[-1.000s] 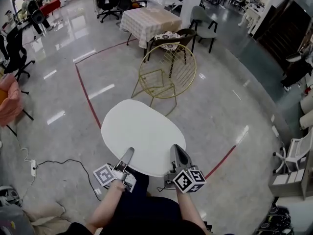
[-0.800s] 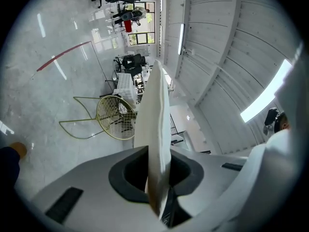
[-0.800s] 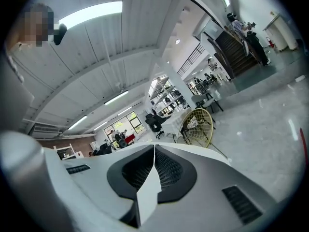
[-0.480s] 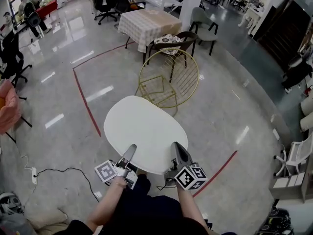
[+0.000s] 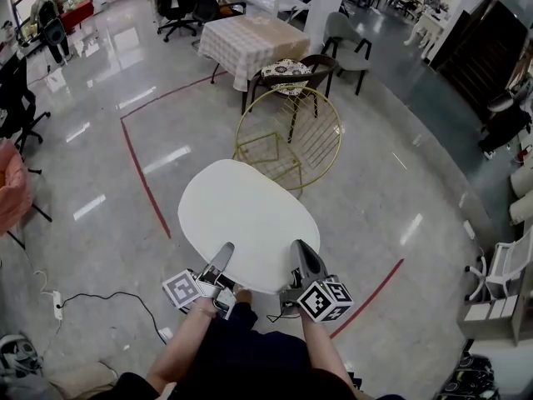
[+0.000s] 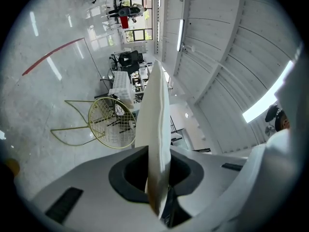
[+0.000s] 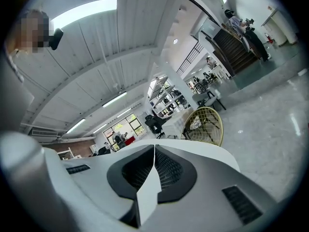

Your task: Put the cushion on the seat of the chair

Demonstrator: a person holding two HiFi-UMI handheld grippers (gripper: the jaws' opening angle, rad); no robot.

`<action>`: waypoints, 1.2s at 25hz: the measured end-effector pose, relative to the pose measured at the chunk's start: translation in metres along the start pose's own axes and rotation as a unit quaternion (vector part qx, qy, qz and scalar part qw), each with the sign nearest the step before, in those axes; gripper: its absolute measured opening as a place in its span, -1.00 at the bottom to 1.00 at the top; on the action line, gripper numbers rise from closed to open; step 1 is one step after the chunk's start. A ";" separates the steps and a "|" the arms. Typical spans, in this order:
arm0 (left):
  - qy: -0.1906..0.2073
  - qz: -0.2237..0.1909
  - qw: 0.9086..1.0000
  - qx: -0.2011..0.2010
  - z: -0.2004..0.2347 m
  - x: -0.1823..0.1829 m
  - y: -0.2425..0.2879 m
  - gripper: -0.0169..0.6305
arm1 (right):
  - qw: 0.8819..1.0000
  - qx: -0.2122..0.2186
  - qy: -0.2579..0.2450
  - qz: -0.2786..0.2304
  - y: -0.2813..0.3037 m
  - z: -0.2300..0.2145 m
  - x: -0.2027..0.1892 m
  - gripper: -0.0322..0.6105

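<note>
you stand on a glossy grey floor point(image 5: 100, 165) crossed by a red tape line point(image 5: 143, 173), in an open office. a checked-cloth table point(image 5: 250, 38) sits at upper centre and a black cable point(image 5: 108, 282) trails at lower left. the gold wire chair point(image 5: 291, 132) stands above centre. the white cushion point(image 5: 248, 223) hangs level just below it in the frame, not yet on the seat, its far edge overlapping the chair's lower frame. your left gripper point(image 5: 226, 250) is clenched on the cushion's near edge, and your right gripper point(image 5: 301, 248) pinches that same edge. compared with a second ago, the cushion covers more of the chair's base; both grips are unchanged.
</note>
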State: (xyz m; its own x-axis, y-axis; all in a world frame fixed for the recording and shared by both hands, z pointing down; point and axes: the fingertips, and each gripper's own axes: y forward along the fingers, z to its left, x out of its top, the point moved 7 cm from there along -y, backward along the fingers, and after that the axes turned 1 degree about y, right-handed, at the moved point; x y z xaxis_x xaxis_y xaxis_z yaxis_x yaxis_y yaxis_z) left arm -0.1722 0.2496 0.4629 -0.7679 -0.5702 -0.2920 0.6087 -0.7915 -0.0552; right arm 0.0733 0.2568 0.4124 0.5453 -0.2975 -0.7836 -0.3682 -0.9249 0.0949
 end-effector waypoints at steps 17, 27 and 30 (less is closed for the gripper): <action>-0.023 0.006 1.000 0.007 0.017 0.022 0.000 -0.75 | 1.000 -0.015 0.012 -0.005 0.023 0.008 -0.005 -0.93; -0.031 -0.003 0.999 0.013 0.024 0.028 0.007 -0.75 | 1.000 -0.014 0.008 -0.002 0.034 0.002 -0.001 -0.93; -0.030 -0.003 0.999 0.014 0.026 0.032 0.013 -0.75 | 1.000 -0.016 0.011 -0.002 0.039 -0.002 0.002 -0.93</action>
State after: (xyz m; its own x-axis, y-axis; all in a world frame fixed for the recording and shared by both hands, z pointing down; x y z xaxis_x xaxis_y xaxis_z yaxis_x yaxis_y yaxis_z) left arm -0.1939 0.2150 0.4779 -0.7828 -0.5763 -0.2347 0.5984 -0.8006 -0.0299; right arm 0.0612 0.2198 0.4155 0.5632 -0.2994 -0.7702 -0.3428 -0.9327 0.1119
